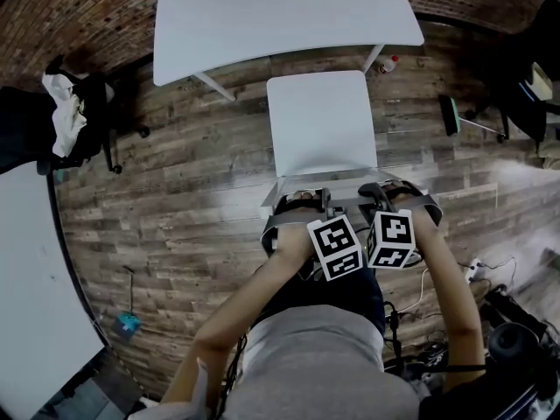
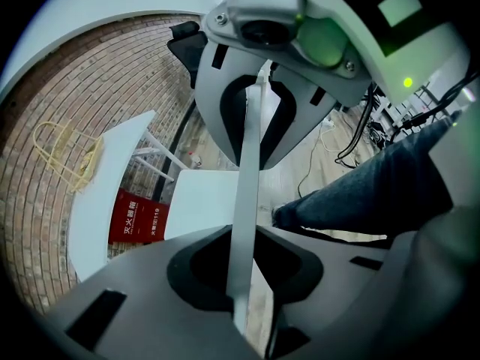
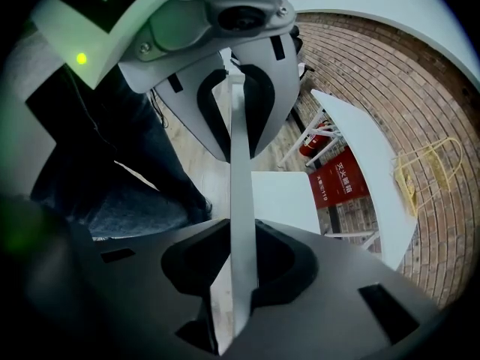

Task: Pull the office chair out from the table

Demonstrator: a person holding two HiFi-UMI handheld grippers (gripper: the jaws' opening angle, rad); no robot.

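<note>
- Nearest the person, the left tool (image 1: 302,201) and the right tool (image 1: 392,192) are held side by side and pointed steeply down.
- Each tool is narrowed onto the thin top edge of the office chair's backrest (image 1: 346,185). In both gripper views the white edge is seen pinched between the jaws.
- The backrest's long axis runs left to right across the person's front. One tool is set on each half of it, and neither hand is nearer than the other.
- Beyond the tools lies the white seat (image 1: 321,121), so the chair sits straight ahead of both.
- Farthest, the white worktop (image 1: 262,24) is met by the seat's far edge. Whether that edge is tucked under it cannot be told.
- A straight, even pull toward the person is judged to be called for.
</note>
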